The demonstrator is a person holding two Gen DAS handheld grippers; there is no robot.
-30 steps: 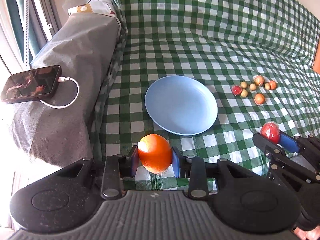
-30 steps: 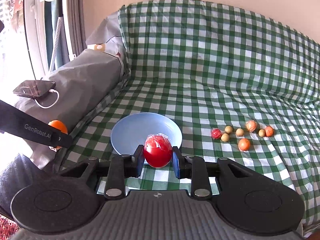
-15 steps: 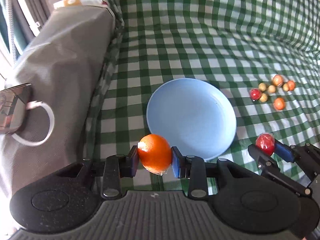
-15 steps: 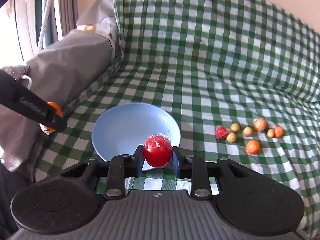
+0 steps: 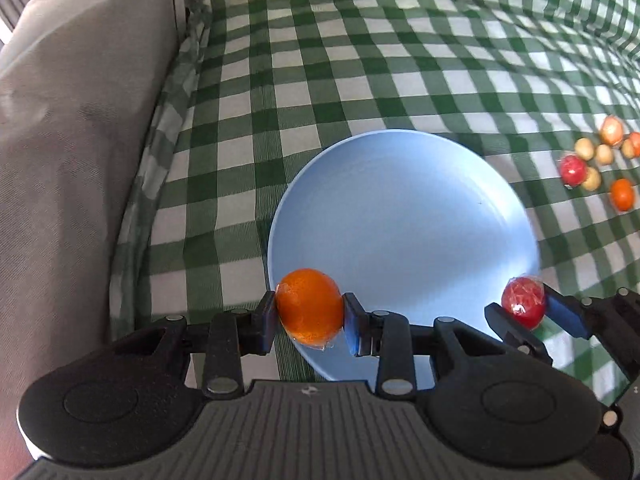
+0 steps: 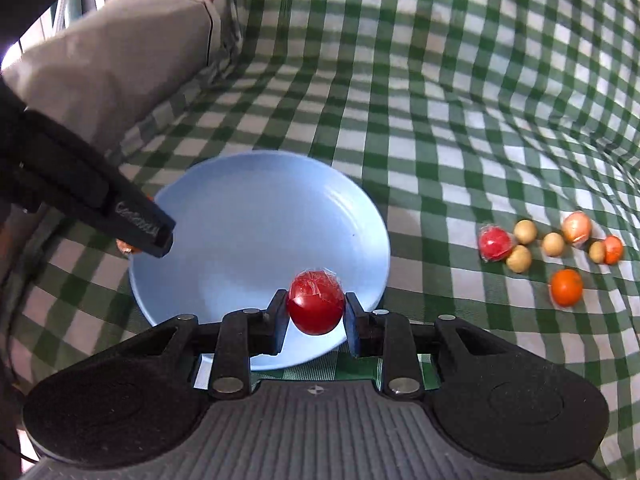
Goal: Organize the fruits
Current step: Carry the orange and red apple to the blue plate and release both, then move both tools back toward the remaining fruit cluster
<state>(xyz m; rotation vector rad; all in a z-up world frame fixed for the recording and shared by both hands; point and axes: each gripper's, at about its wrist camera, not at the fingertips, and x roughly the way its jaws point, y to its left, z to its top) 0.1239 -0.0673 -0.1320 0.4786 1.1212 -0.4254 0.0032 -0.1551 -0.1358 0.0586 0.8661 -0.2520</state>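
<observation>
My left gripper (image 5: 310, 306) is shut on a wrapped orange fruit (image 5: 309, 304), held over the near left rim of the light blue plate (image 5: 404, 216). The right gripper (image 6: 315, 307) is shut on a wrapped red fruit (image 6: 316, 306) above the plate's (image 6: 256, 224) near right part; it also shows in the left wrist view (image 5: 522, 307). The plate bears no fruit. A cluster of several small red, orange and tan fruits (image 6: 548, 246) lies on the checked cloth right of the plate, also seen as small fruits (image 5: 598, 162) at the left view's right edge.
A green and white checked cloth (image 5: 360, 60) covers the surface and rises at the back. A grey covered bolster (image 5: 72, 128) runs along the left side, close to the plate. The left gripper's black arm (image 6: 92, 196) crosses the left of the right wrist view.
Both grippers have come down and forward toward the plate with their fruits; the plate now looms larger. The phone and cable on the grey bolster have slid out of view.
</observation>
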